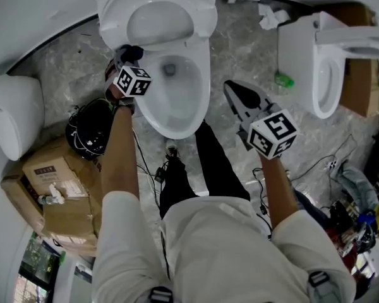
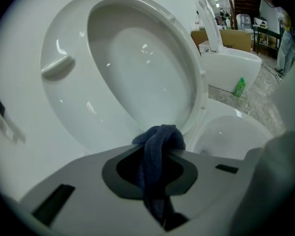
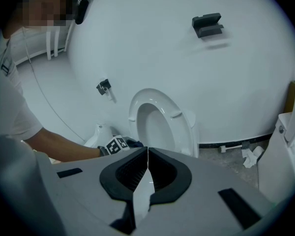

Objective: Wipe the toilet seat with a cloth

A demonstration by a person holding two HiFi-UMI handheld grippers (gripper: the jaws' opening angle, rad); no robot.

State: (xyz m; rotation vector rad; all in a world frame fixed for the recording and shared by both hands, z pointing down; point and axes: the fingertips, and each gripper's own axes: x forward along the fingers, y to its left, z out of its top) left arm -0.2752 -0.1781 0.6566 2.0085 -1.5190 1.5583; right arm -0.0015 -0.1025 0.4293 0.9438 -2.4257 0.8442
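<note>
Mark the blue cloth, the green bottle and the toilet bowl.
blue cloth (image 2: 161, 140): left gripper view, folded top.
green bottle (image 2: 240, 87): left gripper view, body.
toilet bowl (image 1: 177, 130): head view, front rim.

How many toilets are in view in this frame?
2 for certain: the open toilet in front of the person, and a second toilet at the head view's right. The white fixture at the left edge may be a third.

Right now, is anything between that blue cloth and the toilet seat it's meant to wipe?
Nothing visible does. The left tongs hold the cloth right in front of the raised toilet seat.
</note>
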